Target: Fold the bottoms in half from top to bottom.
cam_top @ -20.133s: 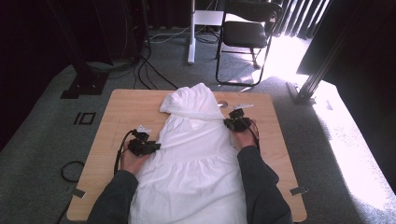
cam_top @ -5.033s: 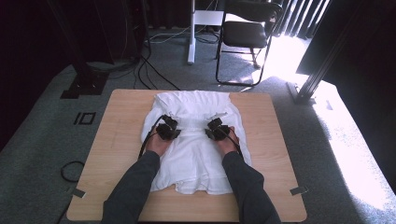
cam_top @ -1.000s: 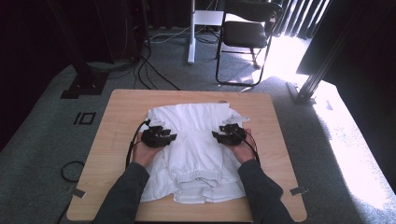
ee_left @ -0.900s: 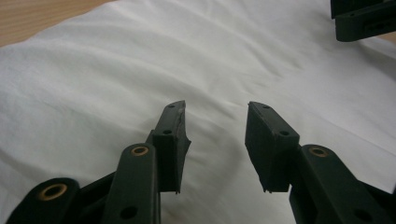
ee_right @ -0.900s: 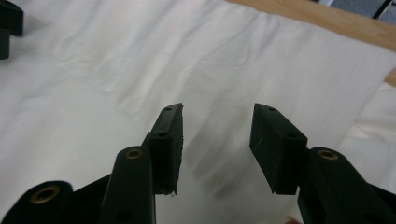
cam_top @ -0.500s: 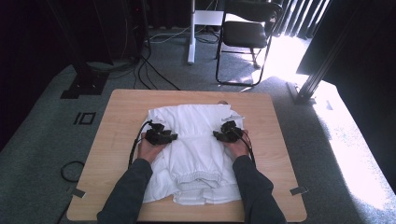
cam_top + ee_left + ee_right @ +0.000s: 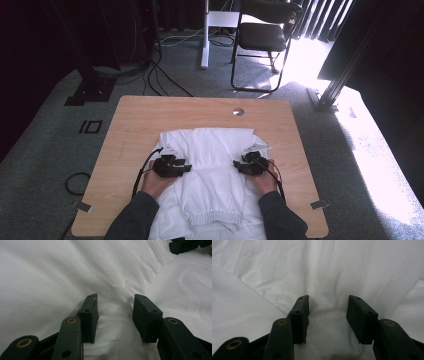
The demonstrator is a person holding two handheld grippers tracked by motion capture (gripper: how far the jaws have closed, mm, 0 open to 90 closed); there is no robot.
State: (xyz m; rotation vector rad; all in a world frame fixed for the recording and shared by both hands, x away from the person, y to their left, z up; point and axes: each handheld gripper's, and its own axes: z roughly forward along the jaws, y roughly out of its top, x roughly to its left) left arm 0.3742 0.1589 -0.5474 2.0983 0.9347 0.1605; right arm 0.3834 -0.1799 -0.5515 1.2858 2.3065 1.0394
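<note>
A white garment (image 7: 210,145) lies folded in layers on the wooden table (image 7: 135,120), with an elastic hem near the front edge. My left gripper (image 7: 186,169) rests on its left side and my right gripper (image 7: 239,167) on its right side, jaws pointing inward toward each other. In the left gripper view the left gripper (image 7: 115,315) has a bunched fold of the white cloth (image 7: 50,277) pressed between its pads. The right gripper (image 7: 327,317) likewise pinches a thick ridge of cloth (image 7: 337,265). The right gripper's tip (image 7: 185,245) shows at the far top right of the left gripper view.
Bare wood borders the garment at left, right and far side, with a round grommet (image 7: 238,111) near the far edge. Beyond the table stand a black chair (image 7: 267,37), a white post (image 7: 205,40) and floor cables (image 7: 165,75). A metal frame leg (image 7: 330,95) stands at right.
Both hands have come toward the near edge and down, bringing the gripped cloth with them. The garment's far edge now lies closer to the person, leaving more bare table beyond it.
</note>
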